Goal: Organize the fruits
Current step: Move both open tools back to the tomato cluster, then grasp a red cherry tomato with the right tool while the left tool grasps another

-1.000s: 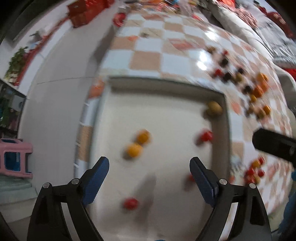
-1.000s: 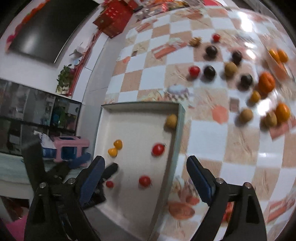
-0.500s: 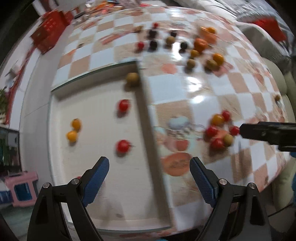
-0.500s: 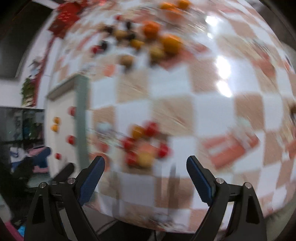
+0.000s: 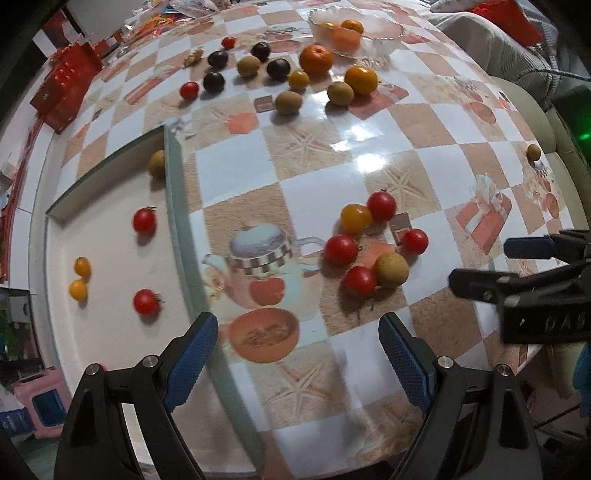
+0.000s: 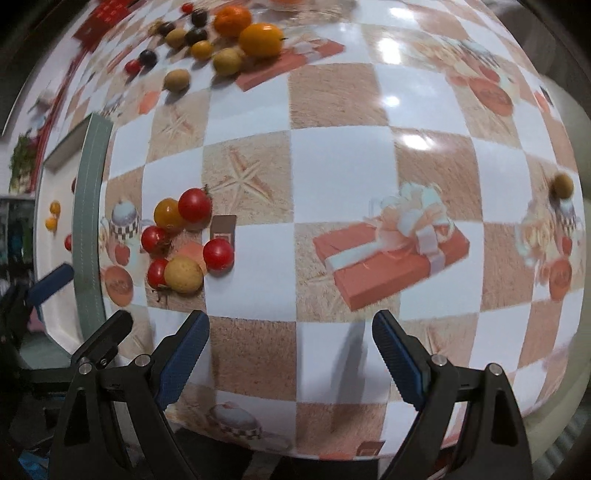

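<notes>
On the checkered tablecloth, near its front edge, lies the nearest cluster of fruits: four red cherry tomatoes, one yellow tomato and a tan round fruit, all touching or just beside one another. The fruits are round and show no clear long axis; the stem end of the nearest red tomato points toward the table's front edge. A second group of dark, tan, red and orange fruits lies well apart at the far side, in front of a glass bowl holding orange fruit. One tan fruit sits alone at the right edge. Left of the cluster stands the white tray, holding two red tomatoes, two small yellow ones and a tan fruit in its far corner.

The left gripper hangs over the cloth beside the tray's right wall, jaws spread wide, nothing between them. The right gripper hangs to the right of the cluster, jaws likewise spread and empty.

Compared with one second ago, both views have shifted rightward: the left camera then looked onto the tray, the right onto the tray's wall; the cluster now lies in front of each.
</notes>
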A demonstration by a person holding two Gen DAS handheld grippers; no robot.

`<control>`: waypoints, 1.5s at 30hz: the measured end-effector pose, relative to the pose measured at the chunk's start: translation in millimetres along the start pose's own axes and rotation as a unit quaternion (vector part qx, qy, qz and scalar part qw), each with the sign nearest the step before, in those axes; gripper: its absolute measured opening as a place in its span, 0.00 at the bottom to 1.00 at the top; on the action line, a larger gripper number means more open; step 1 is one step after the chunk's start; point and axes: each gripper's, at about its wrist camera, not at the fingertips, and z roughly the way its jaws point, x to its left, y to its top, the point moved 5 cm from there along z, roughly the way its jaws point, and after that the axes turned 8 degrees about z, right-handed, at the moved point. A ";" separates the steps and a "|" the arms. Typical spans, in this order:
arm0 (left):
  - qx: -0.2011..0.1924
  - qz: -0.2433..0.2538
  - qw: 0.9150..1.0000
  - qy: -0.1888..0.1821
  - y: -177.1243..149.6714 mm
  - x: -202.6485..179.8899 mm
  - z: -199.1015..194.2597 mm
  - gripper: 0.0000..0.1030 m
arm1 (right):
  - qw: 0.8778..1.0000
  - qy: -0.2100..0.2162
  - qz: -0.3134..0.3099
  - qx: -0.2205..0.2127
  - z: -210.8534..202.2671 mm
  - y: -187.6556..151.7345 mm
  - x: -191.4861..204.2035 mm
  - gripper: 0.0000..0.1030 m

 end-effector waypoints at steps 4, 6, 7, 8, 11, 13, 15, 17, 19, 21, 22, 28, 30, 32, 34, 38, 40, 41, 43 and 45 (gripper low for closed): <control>-0.002 0.016 1.000 0.001 2.4 -10.3 10.7 0.87 | 0.998 -0.019 -0.055 -0.013 7.4 2.0 9.7 0.89; 0.002 0.017 1.000 0.009 2.7 -10.3 16.3 0.87 | 0.997 -0.021 -0.071 -0.018 10.6 4.2 13.3 0.89; 0.005 0.013 1.000 0.009 2.1 -9.0 18.2 0.87 | 0.997 -0.020 -0.077 -0.019 12.7 5.9 16.0 0.89; 0.005 0.007 1.000 0.008 1.8 -7.0 19.3 0.87 | 0.996 -0.018 -0.081 -0.021 14.2 6.7 19.2 0.89; 0.003 -0.008 1.000 0.005 0.4 -0.3 19.7 0.87 | 0.994 -0.017 -0.102 -0.029 16.8 12.8 28.2 0.89; 0.003 -0.006 1.000 0.008 -0.2 1.9 20.6 0.87 | 0.993 -0.019 -0.113 -0.033 17.5 15.4 37.7 0.89; 0.004 -0.003 1.000 0.013 -0.5 3.3 22.2 0.87 | 0.991 -0.021 -0.122 -0.041 16.7 19.3 48.2 0.88; 0.004 -0.005 1.000 0.012 -1.6 6.2 23.0 0.87 | 0.990 -0.023 -0.128 -0.048 16.0 20.4 52.6 0.81; 0.004 -0.006 1.000 0.010 -0.4 7.1 23.5 0.87 | 0.989 -0.025 -0.137 -0.058 13.7 24.0 59.1 0.70; 0.002 -0.007 1.000 0.007 2.9 7.0 24.3 0.87 | 0.987 -0.025 -0.144 -0.063 11.0 25.7 64.4 0.58; 0.001 -0.006 1.000 0.006 5.2 2.7 23.9 0.87 | 0.987 -0.024 -0.148 -0.062 12.1 27.7 68.9 0.53; -0.002 0.000 1.000 0.008 17.1 -13.6 26.8 0.87 | 0.986 -0.004 -0.158 -0.054 10.2 29.9 75.1 0.21; 0.001 -0.004 1.000 0.007 18.9 -16.4 28.6 0.79 | 0.989 0.008 -0.142 -0.050 9.4 29.6 71.9 0.21; 0.010 -0.007 1.000 0.003 19.8 -19.7 32.4 0.65 | 0.991 0.024 -0.122 -0.045 8.3 24.9 56.0 0.21; 0.019 -0.014 1.000 -0.004 19.1 -22.7 37.4 0.60 | 0.992 0.031 -0.110 -0.043 5.9 25.8 49.2 0.21; 0.010 -0.010 1.000 -0.016 23.8 -28.6 33.2 0.23 | 0.994 0.039 -0.094 -0.043 0.7 28.2 36.9 0.21; 0.010 -0.016 0.999 -0.032 21.7 -31.4 32.7 0.21 | 0.995 0.046 -0.083 -0.041 -2.2 29.0 32.1 0.21; 0.010 -0.023 0.999 -0.039 23.0 -30.8 32.3 0.21 | 0.995 0.049 -0.079 -0.041 -3.0 30.1 30.0 0.21; 0.010 -0.034 0.998 -0.046 25.2 -27.5 31.2 0.21 | 0.995 0.052 -0.075 -0.040 -3.3 34.4 24.2 0.21; 0.008 -0.043 0.998 -0.054 27.9 -24.2 30.1 0.21 | 0.995 0.054 -0.074 -0.040 -6.0 28.8 18.2 0.21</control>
